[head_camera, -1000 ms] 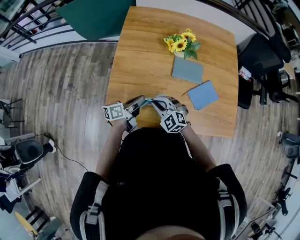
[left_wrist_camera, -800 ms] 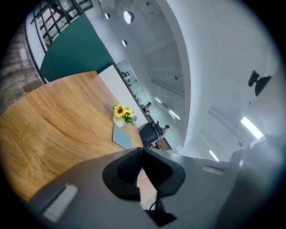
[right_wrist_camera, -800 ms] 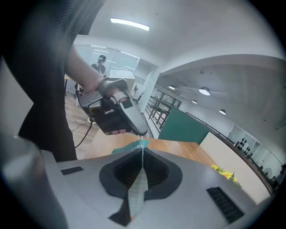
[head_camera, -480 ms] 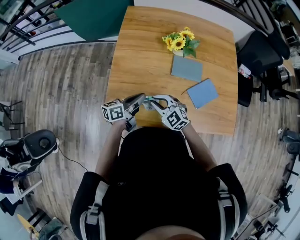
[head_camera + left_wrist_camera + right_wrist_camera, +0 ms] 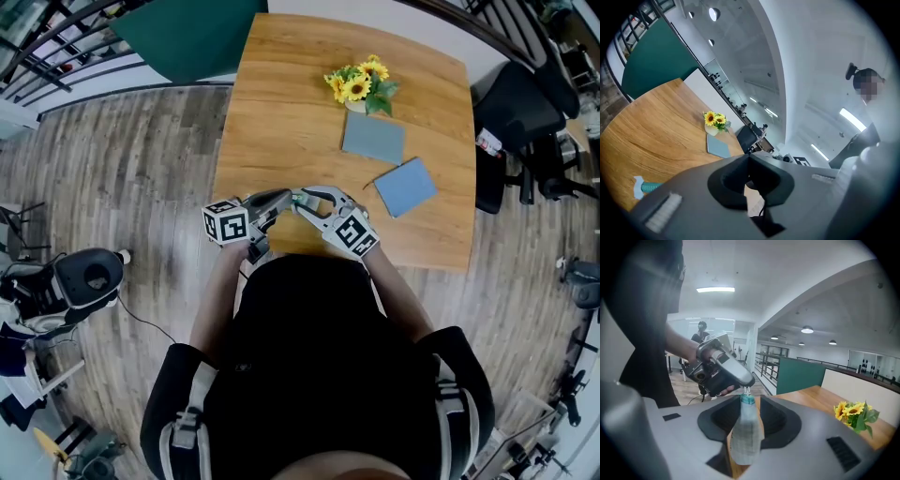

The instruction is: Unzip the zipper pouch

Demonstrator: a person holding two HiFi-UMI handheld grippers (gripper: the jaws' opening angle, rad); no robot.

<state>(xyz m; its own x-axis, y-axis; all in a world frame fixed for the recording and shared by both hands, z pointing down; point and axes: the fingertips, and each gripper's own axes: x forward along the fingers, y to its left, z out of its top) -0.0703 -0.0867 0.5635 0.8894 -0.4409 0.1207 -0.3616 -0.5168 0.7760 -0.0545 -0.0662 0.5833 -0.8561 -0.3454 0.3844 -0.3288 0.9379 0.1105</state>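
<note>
A small translucent zipper pouch (image 5: 746, 430) with a teal top hangs over the table's near edge; in the head view it shows as a teal speck (image 5: 296, 197) between the two grippers. My left gripper (image 5: 746, 389) is shut on the zipper pull at the pouch's top; its jaws (image 5: 749, 158) meet with no gap, seen also from above (image 5: 284, 198). My right gripper (image 5: 745, 403) (image 5: 302, 200) straddles the pouch body. Its jaws are opening, and the pouch hangs between them with the pads off it.
On the wooden table (image 5: 281, 112) stand a vase of sunflowers (image 5: 361, 86) and two flat blue-grey pouches (image 5: 373, 138) (image 5: 405, 187). Dark chairs (image 5: 516, 122) sit to the right. A green panel (image 5: 187, 33) lies beyond the far left corner.
The right gripper has turned and shifted slightly right while both stay at the near table edge. A wheeled object on the floor at left has rolled rightward.
</note>
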